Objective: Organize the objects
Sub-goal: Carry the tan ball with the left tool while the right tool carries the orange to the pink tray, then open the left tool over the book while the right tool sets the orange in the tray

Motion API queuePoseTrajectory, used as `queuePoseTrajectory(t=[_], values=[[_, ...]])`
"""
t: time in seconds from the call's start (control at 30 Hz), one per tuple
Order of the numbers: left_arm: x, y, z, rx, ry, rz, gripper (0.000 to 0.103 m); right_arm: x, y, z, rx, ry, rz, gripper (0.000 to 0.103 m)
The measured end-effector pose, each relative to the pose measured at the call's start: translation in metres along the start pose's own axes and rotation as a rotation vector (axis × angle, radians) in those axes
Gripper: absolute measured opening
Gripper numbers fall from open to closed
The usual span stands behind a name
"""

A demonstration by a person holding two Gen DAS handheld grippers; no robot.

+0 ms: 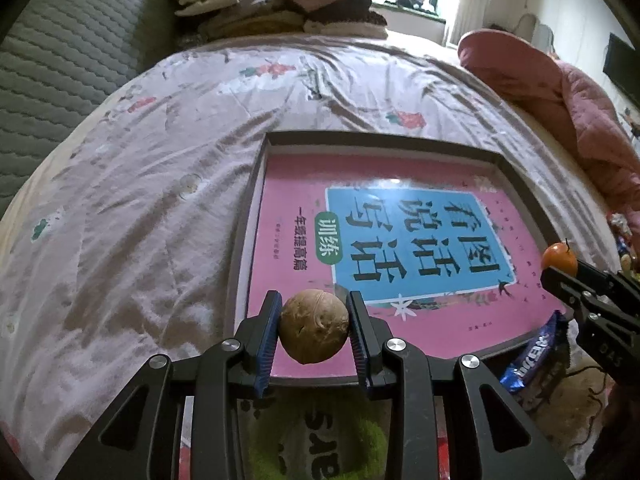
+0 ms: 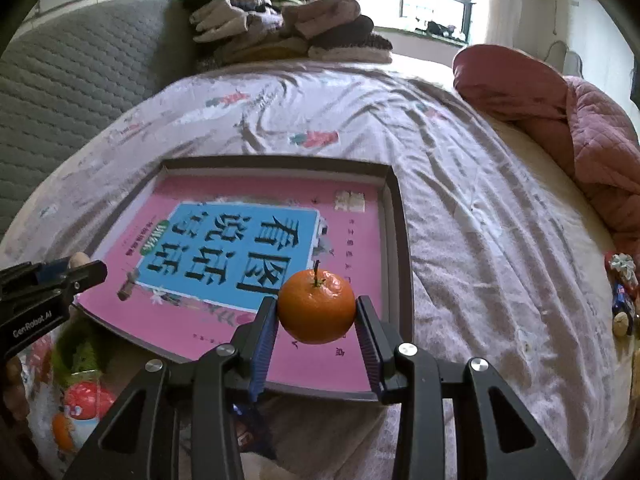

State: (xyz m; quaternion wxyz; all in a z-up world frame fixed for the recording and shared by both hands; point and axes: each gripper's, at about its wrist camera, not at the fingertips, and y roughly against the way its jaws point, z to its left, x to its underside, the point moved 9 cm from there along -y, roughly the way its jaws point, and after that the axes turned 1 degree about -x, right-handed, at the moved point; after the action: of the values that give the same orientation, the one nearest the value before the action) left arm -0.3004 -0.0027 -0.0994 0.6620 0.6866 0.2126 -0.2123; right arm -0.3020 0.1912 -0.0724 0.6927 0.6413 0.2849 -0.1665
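Fig.: two-handed carry over a tray (image 1: 516, 184) on the bed, w/ a pink book (image 1: 400, 248) lying flat inside it. Left gripper (image 1: 314, 322) pinches a walnut (image 1: 313, 325) betw. its blue pads, one pad on each side of the nut's widest part, so a round, hard shell probably won't roll out. The walnut hangs above the tray's near-left corner, at the book's lower edge; not touching either, as far as can be told. Right gripper (image 2: 317, 312) is clamped on a tangerine (image 2: 317, 307) the same way, stem up, pads at its equator; the grip looks light, prob. to avoid bruising soft peel. The tangerine sits over the tray's near-right part, above the book's lower right area. In left view the right gripper shows just beyond the tray's right rim w/ the fruit at its tips. Each item is centred at its own gripper's tips, fully lifted. Likely aim: both go into the tray as the collecting spot. A blue snack wrapper (image 1: 534, 354) lies outside the tray's near-right corner, not yet gathered. Folded clothes (image 2: 288, 28) are well beyond the tray's far rim.
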Motion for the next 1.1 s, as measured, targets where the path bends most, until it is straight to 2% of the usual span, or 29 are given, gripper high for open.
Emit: queuePoseTrajectory(t=[0.2, 0.47, 1.1], values=[[0.001, -0.013, -0.005, 0.001, -0.018, 0.035, 0.033, 0.004, -0.013, -0.004, 0.017, 0.002, 0.04, 0.04], [0.008, -0.027, -0.008, 0.013, -0.018, 0.085, 0.033, 0.008, -0.023, -0.004, -0.002, -0.024, 0.093, 0.04], [0.013, -0.023, -0.007, 0.04, 0.002, 0.114, 0.035, 0.011, -0.021, -0.012, -0.034, -0.109, 0.16, 0.04]])
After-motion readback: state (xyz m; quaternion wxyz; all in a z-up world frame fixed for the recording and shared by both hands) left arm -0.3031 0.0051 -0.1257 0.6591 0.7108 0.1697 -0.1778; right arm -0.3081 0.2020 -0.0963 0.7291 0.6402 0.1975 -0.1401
